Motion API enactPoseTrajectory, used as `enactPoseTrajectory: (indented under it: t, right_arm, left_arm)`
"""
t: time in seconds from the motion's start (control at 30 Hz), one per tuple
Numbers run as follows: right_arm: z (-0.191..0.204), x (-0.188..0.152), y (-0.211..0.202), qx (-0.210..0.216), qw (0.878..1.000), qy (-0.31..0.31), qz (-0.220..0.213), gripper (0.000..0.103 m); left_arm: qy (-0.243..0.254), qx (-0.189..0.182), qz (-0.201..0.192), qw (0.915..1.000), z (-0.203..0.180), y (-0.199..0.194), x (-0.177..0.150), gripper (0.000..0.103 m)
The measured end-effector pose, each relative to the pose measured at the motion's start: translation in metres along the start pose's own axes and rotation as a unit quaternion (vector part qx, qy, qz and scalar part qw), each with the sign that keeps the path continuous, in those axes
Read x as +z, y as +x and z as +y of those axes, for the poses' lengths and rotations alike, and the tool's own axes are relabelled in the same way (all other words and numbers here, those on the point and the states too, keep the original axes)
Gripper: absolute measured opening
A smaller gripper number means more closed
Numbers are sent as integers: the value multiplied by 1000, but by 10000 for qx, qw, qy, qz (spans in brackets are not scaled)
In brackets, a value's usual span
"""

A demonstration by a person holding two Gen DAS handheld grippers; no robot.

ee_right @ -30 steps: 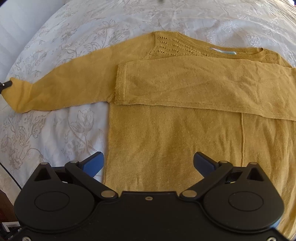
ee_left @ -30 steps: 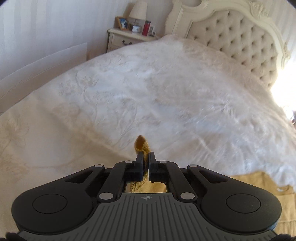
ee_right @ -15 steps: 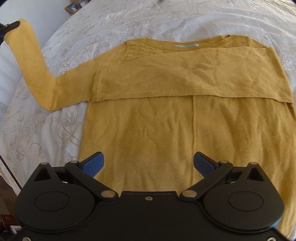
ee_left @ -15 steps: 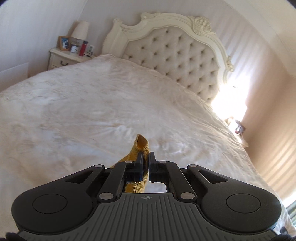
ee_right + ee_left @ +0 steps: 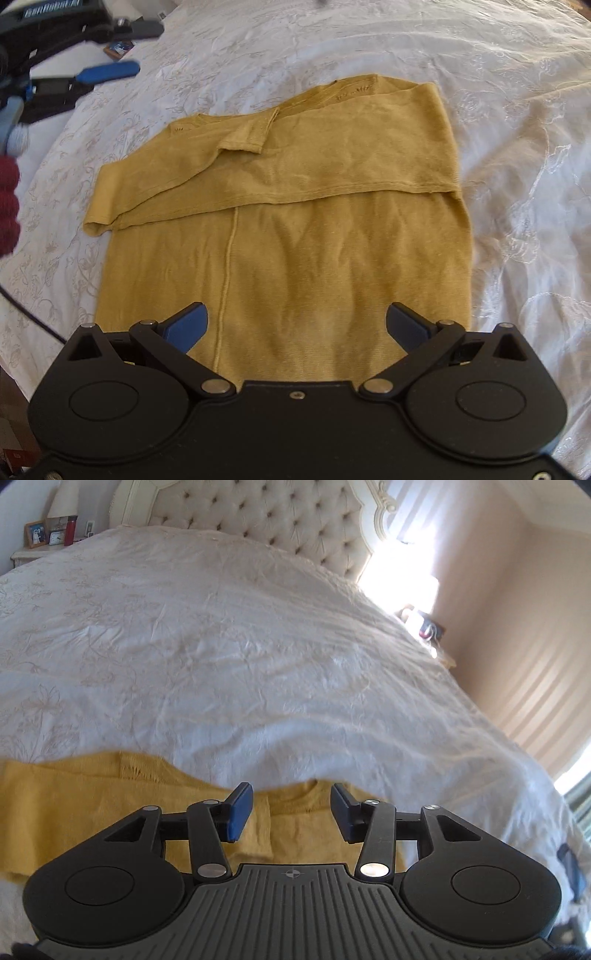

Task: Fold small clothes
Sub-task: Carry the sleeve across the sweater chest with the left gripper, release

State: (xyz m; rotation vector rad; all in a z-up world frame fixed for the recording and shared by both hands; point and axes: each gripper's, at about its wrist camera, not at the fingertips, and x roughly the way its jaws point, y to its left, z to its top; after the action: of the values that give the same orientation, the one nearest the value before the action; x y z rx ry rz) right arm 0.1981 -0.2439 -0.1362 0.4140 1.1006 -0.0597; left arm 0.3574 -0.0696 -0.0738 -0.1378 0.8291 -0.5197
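Bedside clutter is seen at the far left of the left wrist view: a framed photo (image 5: 36,534), a lamp (image 5: 63,500) and a red bottle (image 5: 70,530) on a nightstand (image 5: 27,556). To the right of these, a tufted headboard (image 5: 266,517) is seen behind a white embroidered bedspread (image 5: 240,646). In the near part of that view the left gripper (image 5: 291,812) is held just above the yellow sweater (image 5: 92,805); its jaws are parted to a moderate gap and nothing is held between them. Whether the fingertips touch the knit cannot be told.

In the right wrist view the left gripper (image 5: 107,72) is seen again at the far left edge, blurred, with a hand in a dark red knitted glove (image 5: 7,206) below it. The sweater (image 5: 295,229) is laid flat on the bedspread (image 5: 517,166) in the middle of the view, neckline far, hem near. Both sleeves are folded across the chest: the left sleeve lies on top, its cuff (image 5: 251,138) resting near the middle of the upper body, and the right sleeve is spread beneath it. In the near part the right gripper (image 5: 295,325) is held over the hem, its jaws spread wide and gripping nothing
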Motion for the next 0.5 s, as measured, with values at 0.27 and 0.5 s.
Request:
enactPoseTrajectory:
  t: [0.27,0.5]
  right_arm:
    - [-10,22,7,-10,9999,-84,-65,102]
    - [14,60,26,149,9988,-461,-99,102]
  left_arm:
    - [-350,1429,937,9847,67,-5,-63,46]
    - [-1110,2048,1010,9672,133,-9,-64,47]
